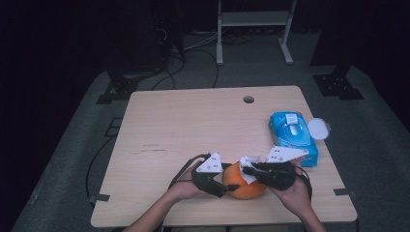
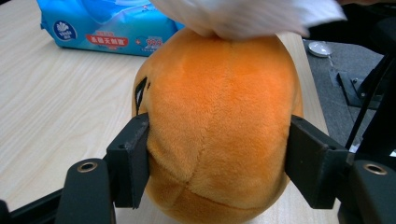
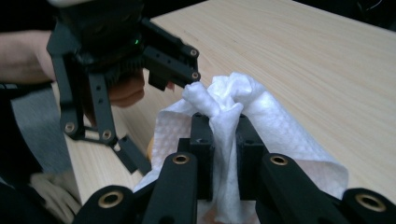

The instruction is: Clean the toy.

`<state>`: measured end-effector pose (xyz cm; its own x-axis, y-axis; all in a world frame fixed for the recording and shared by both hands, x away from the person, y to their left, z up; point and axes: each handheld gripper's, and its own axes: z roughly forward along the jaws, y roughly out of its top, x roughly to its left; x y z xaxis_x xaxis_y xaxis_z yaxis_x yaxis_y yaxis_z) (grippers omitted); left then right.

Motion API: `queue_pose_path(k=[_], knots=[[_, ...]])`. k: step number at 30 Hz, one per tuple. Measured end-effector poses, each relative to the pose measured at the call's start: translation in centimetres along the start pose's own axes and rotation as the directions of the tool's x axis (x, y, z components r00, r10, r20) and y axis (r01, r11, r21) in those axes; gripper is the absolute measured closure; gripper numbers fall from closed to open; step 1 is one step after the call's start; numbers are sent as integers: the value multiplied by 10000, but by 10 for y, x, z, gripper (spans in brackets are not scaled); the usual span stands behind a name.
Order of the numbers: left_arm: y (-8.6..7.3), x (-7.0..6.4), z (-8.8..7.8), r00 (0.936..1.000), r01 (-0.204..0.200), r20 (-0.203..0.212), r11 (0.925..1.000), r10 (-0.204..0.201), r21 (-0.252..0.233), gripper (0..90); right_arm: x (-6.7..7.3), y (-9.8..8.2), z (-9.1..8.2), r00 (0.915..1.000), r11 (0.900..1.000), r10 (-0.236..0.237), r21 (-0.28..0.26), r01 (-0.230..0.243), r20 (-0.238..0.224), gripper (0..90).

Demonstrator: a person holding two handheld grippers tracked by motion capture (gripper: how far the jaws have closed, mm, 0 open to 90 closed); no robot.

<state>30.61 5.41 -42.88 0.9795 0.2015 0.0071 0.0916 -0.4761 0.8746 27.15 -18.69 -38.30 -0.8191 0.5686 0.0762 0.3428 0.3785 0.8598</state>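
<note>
Near the front edge of the wooden surface (image 1: 193, 121) sits a round orange plush toy (image 1: 244, 183), between the person's 2 hands. The left tongs (image 1: 224, 186) come at it from the left, and in the left gripper view the 2 black pads (image 2: 133, 158) press against opposite sides of the plush toy (image 2: 219, 126), clamped on it. The right tongs (image 1: 247, 170) are closed tight on a bunched white wipe (image 1: 248, 166), which rests on top of the toy; in the right gripper view the wipe (image 3: 224, 116) rises pinched between the jaws, with the left tongs (image 3: 154, 116) just beyond it. A blue pack of wet wipes (image 1: 293, 136) lies near the right edge of the surface, well behind the right hand (image 1: 290, 191), with a small white round lid (image 1: 318, 128) just beside it.
</note>
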Motion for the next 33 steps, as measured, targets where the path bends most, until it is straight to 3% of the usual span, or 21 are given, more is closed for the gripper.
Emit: queue_pose_path(k=[3,6,9,12,16,18,20,24,26,29,31,33], knots=[[2,2,-3,9998,156,-129,9997,-159,-181,329,-5,0,-5,9996,9999,-34,115,31,272,803],[2,4,-5,9997,234,-87,9991,-237,-345,328,-12,-5,-12,9985,9988,490,-83,-488,255,803],[0,4,-2,9995,305,-12,9990,-305,-317,268,-10,-6,-9,9990,9993,311,214,-318,314,803],[-2,8,1,9994,295,192,9982,-285,-516,188,-12,-10,-7,9989,9987,305,406,-319,349,803],[-7,21,10,9937,931,717,9910,-864,-959,77,-19,-16,-11,9977,9977,563,345,-577,390,802],[-10,21,16,9894,1104,1040,9902,-1014,-851,79,-21,-18,-13,9970,9971,656,347,-671,421,802],[-13,18,18,9886,1020,1192,9915,-920,-805,115,-24,-21,-14,9961,9961,797,337,-810,373,802],[-2,18,4,9916,1005,896,9913,-928,-851,301,-24,-19,-16,9952,9959,910,-27,-910,348,803],[11,16,-10,9929,926,837,9904,-841,-1028,320,-21,-13,-19,9953,9957,838,-427,-818,476,804],[28,14,-34,9979,553,413,9913,-506,-1198,320,-18,-4,-18,9925,9856,1213,-1171,-1224,-163,803],[30,12,-40,9995,175,-250,9961,-197,-860,321,-22,-2,-12,9872,9781,1517,-1363,-1571,-497,803],[24,13,-36,9979,266,-590,9990,-286,-349,320,-25,-5,1,9854,9799,1656,-1060,-1689,-399,803]])
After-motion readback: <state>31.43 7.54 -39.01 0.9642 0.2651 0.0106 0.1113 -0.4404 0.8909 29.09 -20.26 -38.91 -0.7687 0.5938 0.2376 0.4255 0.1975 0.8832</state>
